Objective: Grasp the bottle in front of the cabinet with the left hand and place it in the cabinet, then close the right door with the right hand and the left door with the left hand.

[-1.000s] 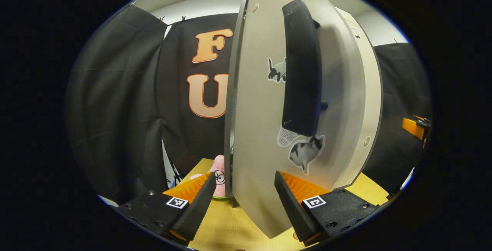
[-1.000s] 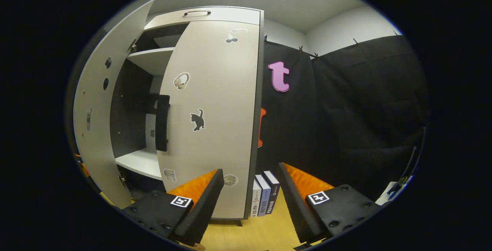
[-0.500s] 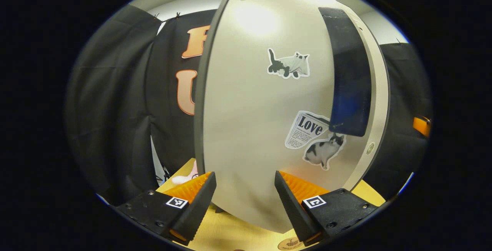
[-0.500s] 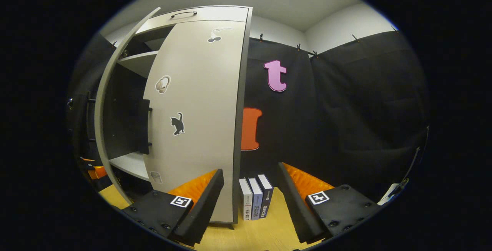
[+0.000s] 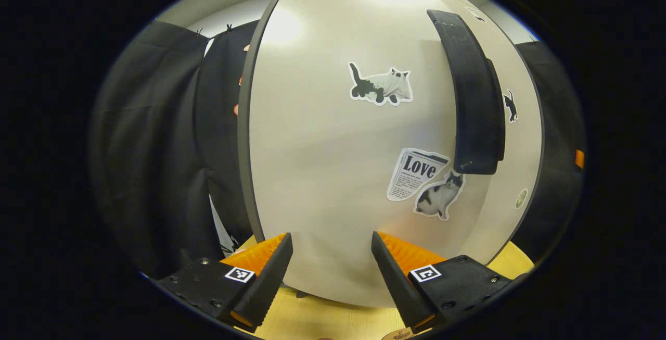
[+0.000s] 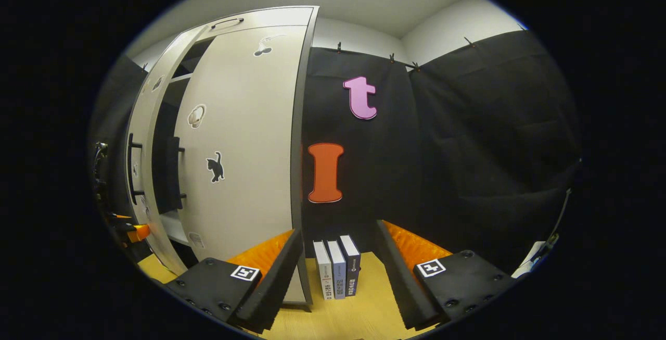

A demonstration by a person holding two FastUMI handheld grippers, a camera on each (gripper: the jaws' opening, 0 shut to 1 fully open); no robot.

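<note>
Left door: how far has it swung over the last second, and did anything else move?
The left door has swung from edge-on and wide open to nearly shut; in the right gripper view only a narrow gap remains beside the right door. The left tool followed it, open, holding nothing. The right door stayed closed, the books stayed put, and the right tool stayed open.

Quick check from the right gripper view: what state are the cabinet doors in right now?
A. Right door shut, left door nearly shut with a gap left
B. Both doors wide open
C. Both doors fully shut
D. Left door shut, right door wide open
A: the right door lies flush against the cabinet, while the left door stands off at a slight angle, with a dark gap and a shelf edge showing between them.
</note>
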